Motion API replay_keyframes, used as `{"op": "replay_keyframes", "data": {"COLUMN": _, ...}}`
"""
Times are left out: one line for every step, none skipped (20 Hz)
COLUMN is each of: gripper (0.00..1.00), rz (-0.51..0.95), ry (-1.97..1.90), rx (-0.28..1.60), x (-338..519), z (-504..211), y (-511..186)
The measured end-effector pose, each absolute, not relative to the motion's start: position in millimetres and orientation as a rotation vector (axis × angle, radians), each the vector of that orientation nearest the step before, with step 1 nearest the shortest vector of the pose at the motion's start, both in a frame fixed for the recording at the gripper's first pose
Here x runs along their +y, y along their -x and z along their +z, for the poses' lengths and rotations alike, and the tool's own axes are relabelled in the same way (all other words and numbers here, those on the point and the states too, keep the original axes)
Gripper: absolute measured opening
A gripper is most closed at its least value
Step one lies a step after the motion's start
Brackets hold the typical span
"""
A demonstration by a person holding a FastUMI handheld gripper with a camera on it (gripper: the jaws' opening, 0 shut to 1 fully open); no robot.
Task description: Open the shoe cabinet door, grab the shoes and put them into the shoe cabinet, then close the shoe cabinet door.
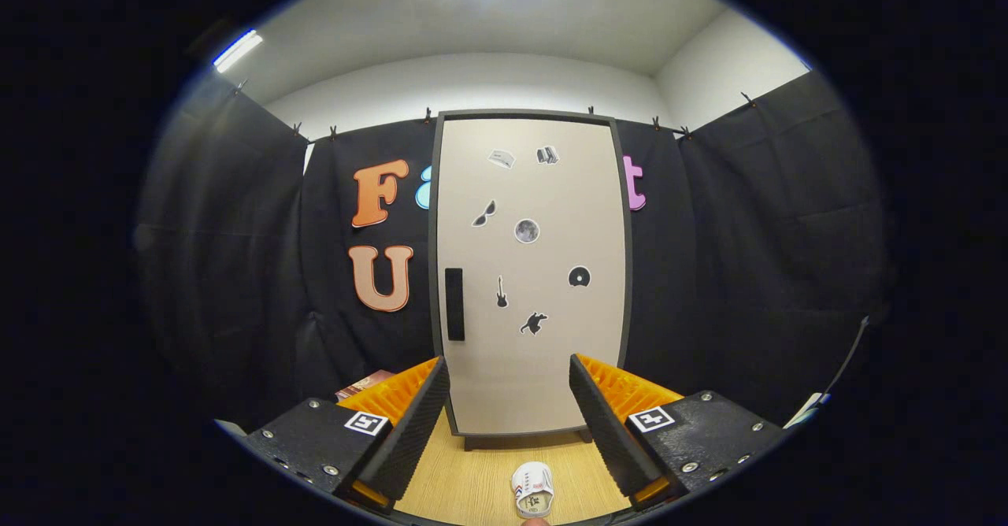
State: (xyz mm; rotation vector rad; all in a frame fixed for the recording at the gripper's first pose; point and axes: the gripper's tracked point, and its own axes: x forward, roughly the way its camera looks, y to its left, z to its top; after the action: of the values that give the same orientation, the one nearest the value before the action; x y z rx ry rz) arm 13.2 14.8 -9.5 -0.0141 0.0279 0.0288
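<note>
With the hand-held gripper (509, 408) spread wide and empty facing the closed shoe cabinet door (529, 274), the white shoe (532, 490) before the cabinet could get knocked aside by the swinging door.

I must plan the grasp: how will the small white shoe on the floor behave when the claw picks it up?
The shoe looks small and probably light. Its flat sole on the wooden floor suggests it will slide rather than roll. The upper may give under pressure. The open claw grips nothing; its fingers spread wider than the shoe.

Light wooden floor (472, 487) under the standing shoe cabinet (529, 274), a small shoe (532, 490) nearer.
</note>
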Motion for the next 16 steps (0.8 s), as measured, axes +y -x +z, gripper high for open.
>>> {"op": "replay_keyframes", "data": {"gripper": 0.95, "rz": 0.032, "ry": 0.015, "rx": 0.027, "x": 17, "z": -10, "y": -17}}
{"op": "replay_keyframes", "data": {"gripper": 0.95, "rz": 0.035, "ry": 0.016, "rx": 0.027, "x": 20, "z": -10, "y": -20}}
{"op": "replay_keyframes", "data": {"gripper": 0.95, "rz": 0.037, "ry": 0.015, "rx": 0.027, "x": 23, "z": -10, "y": -23}}
{"op": "replay_keyframes", "data": {"gripper": 0.95, "rz": 0.042, "ry": 0.014, "rx": 0.029, "x": 26, "z": -11, "y": -28}}
{"op": "replay_keyframes", "data": {"gripper": 0.95, "rz": 0.047, "ry": 0.012, "rx": 0.030, "x": 29, "z": -12, "y": -32}}
{"op": "replay_keyframes", "data": {"gripper": 0.95, "rz": 0.049, "ry": 0.013, "rx": 0.030, "x": 32, "z": -11, "y": -37}}
{"op": "replay_keyframes", "data": {"gripper": 0.95, "rz": 0.053, "ry": 0.012, "rx": 0.027, "x": 36, "z": -11, "y": -43}}
{"op": "replay_keyframes", "data": {"gripper": 0.95, "rz": 0.057, "ry": 0.010, "rx": 0.024, "x": 39, "z": -11, "y": -50}}
{"op": "replay_keyframes", "data": {"gripper": 0.95, "rz": 0.062, "ry": 0.008, "rx": 0.025, "x": 44, "z": -11, "y": -56}}
{"op": "replay_keyframes", "data": {"gripper": 0.95, "rz": 0.066, "ry": 0.004, "rx": 0.024, "x": 48, "z": -11, "y": -63}}
{"op": "replay_keyframes", "data": {"gripper": 0.95, "rz": 0.070, "ry": 0.001, "rx": 0.023, "x": 53, "z": -11, "y": -73}}
{"op": "replay_keyframes", "data": {"gripper": 0.95, "rz": 0.075, "ry": 0.000, "rx": 0.020, "x": 56, "z": -11, "y": -81}}
{"op": "replay_keyframes", "data": {"gripper": 0.95, "rz": 0.077, "ry": 0.001, "rx": 0.018, "x": 60, "z": -11, "y": -90}}
{"op": "replay_keyframes", "data": {"gripper": 0.95, "rz": 0.079, "ry": 0.002, "rx": 0.018, "x": 64, "z": -12, "y": -99}}
{"op": "replay_keyframes", "data": {"gripper": 0.95, "rz": 0.083, "ry": 0.005, "rx": 0.016, "x": 69, "z": -12, "y": -109}}
{"op": "replay_keyframes", "data": {"gripper": 0.95, "rz": 0.087, "ry": 0.008, "rx": 0.014, "x": 73, "z": -11, "y": -118}}
